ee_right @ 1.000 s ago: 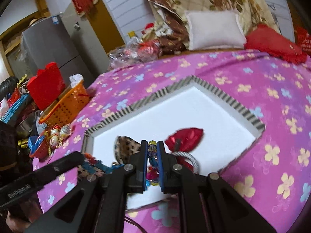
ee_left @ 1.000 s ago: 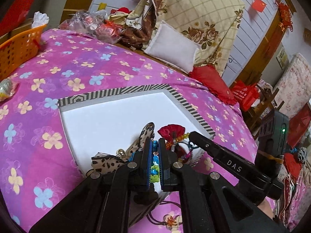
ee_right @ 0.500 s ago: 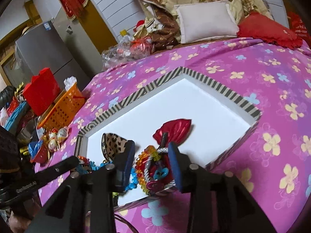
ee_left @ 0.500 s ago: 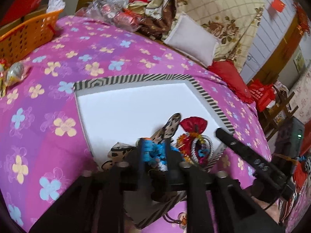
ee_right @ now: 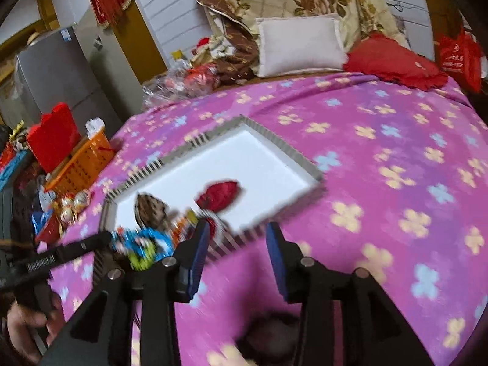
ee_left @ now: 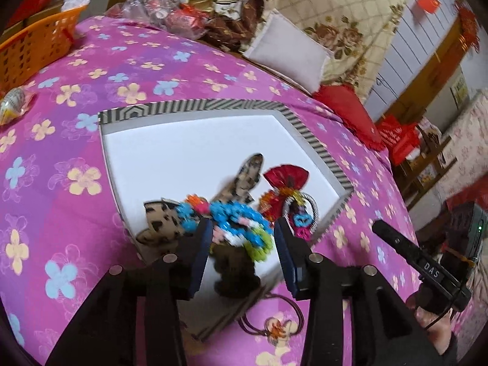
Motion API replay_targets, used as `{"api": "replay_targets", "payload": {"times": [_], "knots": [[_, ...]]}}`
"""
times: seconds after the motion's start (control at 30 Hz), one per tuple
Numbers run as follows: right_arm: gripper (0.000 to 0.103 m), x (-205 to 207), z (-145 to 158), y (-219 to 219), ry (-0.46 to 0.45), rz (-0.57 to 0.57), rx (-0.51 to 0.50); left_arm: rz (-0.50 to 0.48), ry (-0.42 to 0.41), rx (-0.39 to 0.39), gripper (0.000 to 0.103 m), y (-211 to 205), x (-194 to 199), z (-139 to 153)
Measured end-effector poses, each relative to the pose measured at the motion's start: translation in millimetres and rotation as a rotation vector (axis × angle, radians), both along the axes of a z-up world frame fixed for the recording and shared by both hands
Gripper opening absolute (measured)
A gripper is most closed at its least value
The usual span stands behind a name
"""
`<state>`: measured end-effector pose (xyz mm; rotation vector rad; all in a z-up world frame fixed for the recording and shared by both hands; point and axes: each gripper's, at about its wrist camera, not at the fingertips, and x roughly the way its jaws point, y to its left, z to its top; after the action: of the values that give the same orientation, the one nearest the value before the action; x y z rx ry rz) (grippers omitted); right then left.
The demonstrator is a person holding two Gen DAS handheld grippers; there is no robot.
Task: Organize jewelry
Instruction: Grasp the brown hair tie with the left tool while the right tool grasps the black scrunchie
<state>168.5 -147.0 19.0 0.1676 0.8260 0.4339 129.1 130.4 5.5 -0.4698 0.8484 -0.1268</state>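
A white tray with a striped rim (ee_left: 195,105) (ee_right: 274,140) lies on the purple flowered cloth. In it are a leopard-print hair bow (ee_left: 244,180) (ee_right: 151,210), a red fan ornament (ee_left: 285,177) (ee_right: 219,195) with a silver ring (ee_left: 311,204), and a blue, green and white bead bracelet (ee_left: 241,225) (ee_right: 143,244). My left gripper (ee_left: 242,244) hangs over the tray's near end. Its jaws are opening, with the bracelet lying loose between them. My right gripper (ee_right: 238,244) is past the tray's near corner above the cloth. Its jaws are opening on nothing.
A dark cord hair tie (ee_left: 274,326) lies on the cloth just before the tray. An orange basket (ee_left: 36,52) (ee_right: 82,158) and wrapped sweets (ee_left: 15,100) sit at the left. A white pillow (ee_left: 286,48) and a red cushion (ee_left: 344,113) line the far side.
Both grippers were shut on the beads and have opened. The bracelet has dropped into the tray's near end. My right gripper has drawn off to the right, away from the tray.
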Motion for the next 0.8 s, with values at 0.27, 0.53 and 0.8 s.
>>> {"api": "replay_targets", "payload": {"times": [0.27,0.53,0.8], "knots": [[0.046,-51.5,-12.0,-52.6,0.065,-0.036,-0.118,-0.165,-0.085,0.065,0.037,-36.6,-36.9,10.2],[0.046,-64.4,-38.2,-51.3,0.109,0.065,-0.180,-0.313,-0.001,0.140,0.037,-78.0,-64.0,-12.5],[0.046,-66.2,-37.1,-25.0,0.091,0.149,-0.183,-0.272,0.067,0.184,0.037,-73.3,-59.9,-29.9]]}}
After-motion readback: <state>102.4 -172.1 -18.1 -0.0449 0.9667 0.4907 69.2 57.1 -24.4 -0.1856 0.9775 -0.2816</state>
